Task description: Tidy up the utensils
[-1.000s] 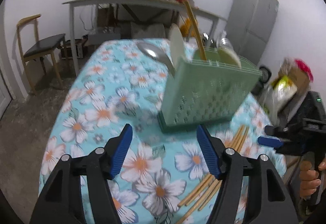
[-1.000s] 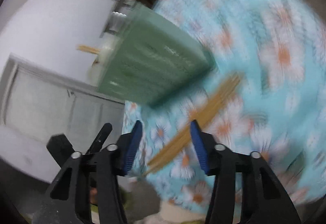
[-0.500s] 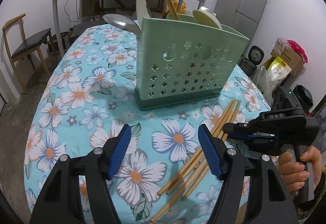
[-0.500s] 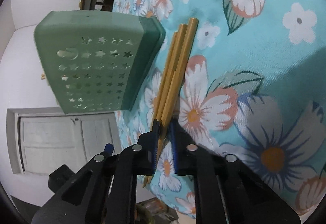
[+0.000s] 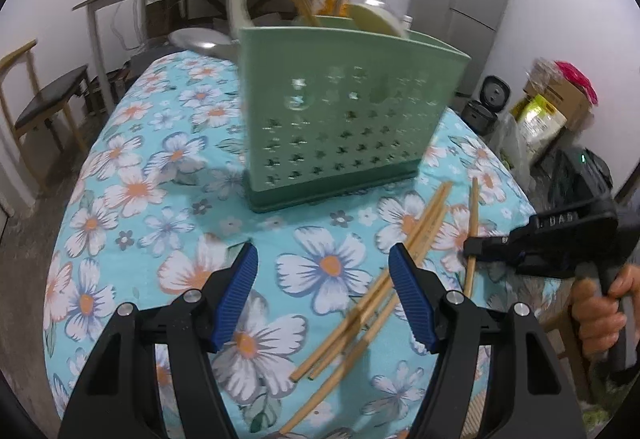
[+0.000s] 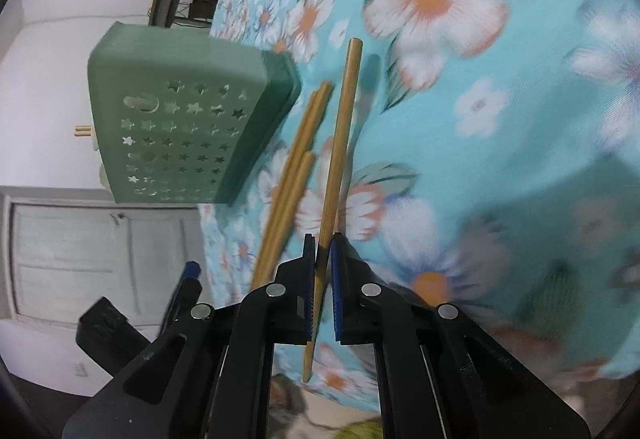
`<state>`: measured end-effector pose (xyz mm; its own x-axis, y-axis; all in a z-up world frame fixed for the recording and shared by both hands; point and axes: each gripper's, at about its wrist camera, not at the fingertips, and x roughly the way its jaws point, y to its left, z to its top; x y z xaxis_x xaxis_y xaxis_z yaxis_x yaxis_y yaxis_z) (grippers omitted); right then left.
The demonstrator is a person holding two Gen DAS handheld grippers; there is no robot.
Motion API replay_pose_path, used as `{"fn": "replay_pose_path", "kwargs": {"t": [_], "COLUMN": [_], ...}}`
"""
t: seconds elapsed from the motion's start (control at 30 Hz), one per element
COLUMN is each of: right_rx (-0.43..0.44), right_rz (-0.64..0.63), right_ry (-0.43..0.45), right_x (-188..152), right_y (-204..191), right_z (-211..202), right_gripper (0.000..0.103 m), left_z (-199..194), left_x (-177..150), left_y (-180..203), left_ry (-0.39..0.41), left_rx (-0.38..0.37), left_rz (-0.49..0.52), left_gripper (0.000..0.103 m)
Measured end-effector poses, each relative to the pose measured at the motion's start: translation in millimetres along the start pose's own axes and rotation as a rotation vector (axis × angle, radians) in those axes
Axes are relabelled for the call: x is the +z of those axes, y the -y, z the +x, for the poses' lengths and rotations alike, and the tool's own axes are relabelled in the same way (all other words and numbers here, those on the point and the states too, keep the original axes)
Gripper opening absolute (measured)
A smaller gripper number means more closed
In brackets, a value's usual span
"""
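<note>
Pinching one chopstick (image 6: 340, 143) near its end, the right gripper (image 6: 321, 263) may let it pivot, seemingly lifted; left gripper (image 5: 322, 297) gapes empty at lower centre.

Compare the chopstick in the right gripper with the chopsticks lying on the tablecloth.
The held chopstick is pinched between the jaws of the right gripper; the loose chopsticks lie free on the tablecloth.
The held chopstick stands alone and angled apart; the loose chopsticks lie bundled, nearly parallel.
All look like the same plain light wood.
</note>
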<state>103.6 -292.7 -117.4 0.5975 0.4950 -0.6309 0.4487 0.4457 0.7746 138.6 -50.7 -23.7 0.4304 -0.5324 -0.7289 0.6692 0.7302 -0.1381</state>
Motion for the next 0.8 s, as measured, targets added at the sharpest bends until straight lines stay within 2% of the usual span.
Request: {"fn": "replay_pose_path", "kwargs": {"t": [0.07,0.23,0.4,0.5,0.8], "right_rx": [-0.028,-0.014,-0.006,0.001,0.028], "right_rz": [-0.016,0.001,-0.006,-0.003,0.004], "right_ry": [0.017,0.028,0.029,0.028,0.025], "right_x": [1.0,2.4,1.7,0.9,-1.8], "right_y": [1.3,11.1,13.3,17.9,27.4], "right_z": [-8.4,-13.0,-9.1,-14.8,-18.2], "right_gripper": [0.006,0.006,0.006,0.006,0.006], "left_z": [2.0,9.3,26.9,37.1,53.9], "left_x": [-1.6,-7.7,-15.4,-16.4,-12.6], "left_y": [10.3,40.6,64.0,70.9,81.2], "left_ry": [-0.002,-0.014,-0.057,-0.065,-0.071], "left_rx": [-0.029,-0.107,-0.137,-0.122,-0.103], "left_rz": [0.042,0.171,0.270,0.311,0.366], "left_gripper": [0.064,0.036,0.022,0.019,0.019]}}
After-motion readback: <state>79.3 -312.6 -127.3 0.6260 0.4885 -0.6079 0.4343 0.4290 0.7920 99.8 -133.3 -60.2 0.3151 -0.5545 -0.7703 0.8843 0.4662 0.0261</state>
